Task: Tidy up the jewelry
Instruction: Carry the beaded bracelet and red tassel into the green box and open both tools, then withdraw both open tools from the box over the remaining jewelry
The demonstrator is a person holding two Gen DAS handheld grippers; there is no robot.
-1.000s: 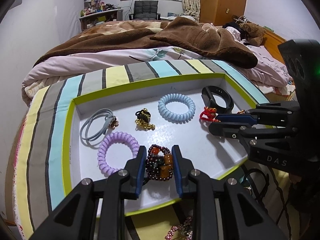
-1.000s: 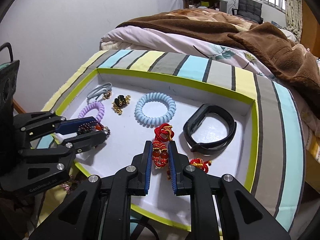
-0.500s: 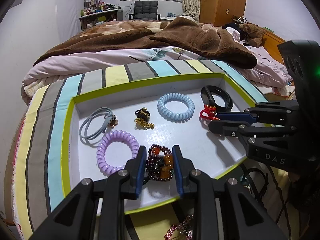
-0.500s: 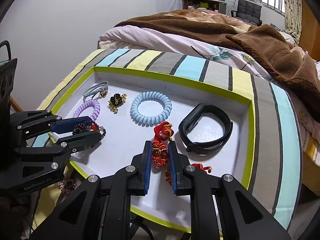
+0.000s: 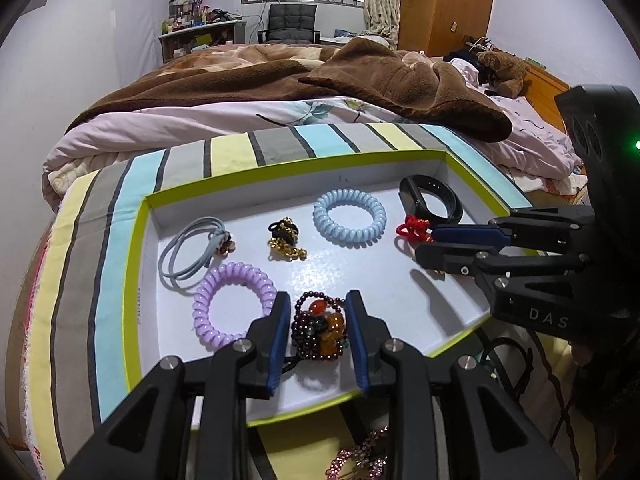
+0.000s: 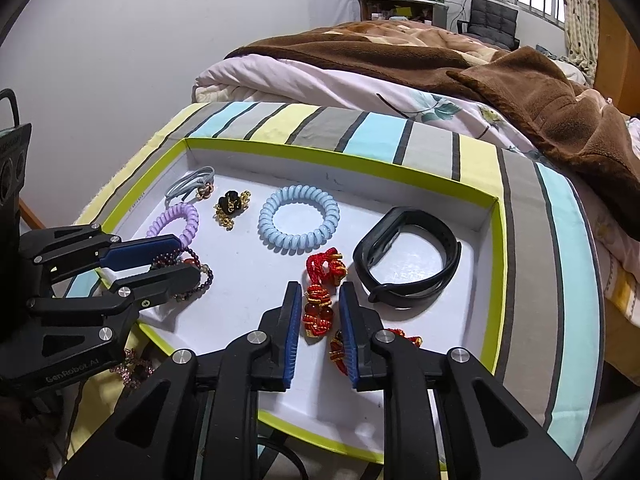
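A white tray with a lime-green rim (image 5: 304,160) (image 6: 340,156) holds the jewelry. My left gripper (image 5: 318,300) (image 6: 186,256) straddles a dark beaded bracelet with amber beads (image 5: 318,332) lying at the tray's front. Its jaws are opening, and slim gaps show beside the beads. My right gripper (image 6: 320,288) (image 5: 428,245) straddles a red knotted ornament with gold trim (image 6: 318,308) (image 5: 412,228) resting on the tray floor. Its jaws are opening too, with the pads clear of the ornament.
Also in the tray are a blue coil tie (image 5: 350,218), purple coil tie (image 5: 232,304), grey hair tie (image 5: 188,252), black-and-gold charm (image 5: 284,236) and black wristband (image 6: 408,256). Pink beads (image 5: 360,456) lie below the front edge. A striped cloth (image 6: 372,132) and a bed with a brown blanket (image 5: 360,76) lie beyond.
Both pairs of jaws have widened. The left pads have come off the beaded bracelet and the right pads off the red ornament; both pieces now lie loose on the tray. Neither hand has shifted.
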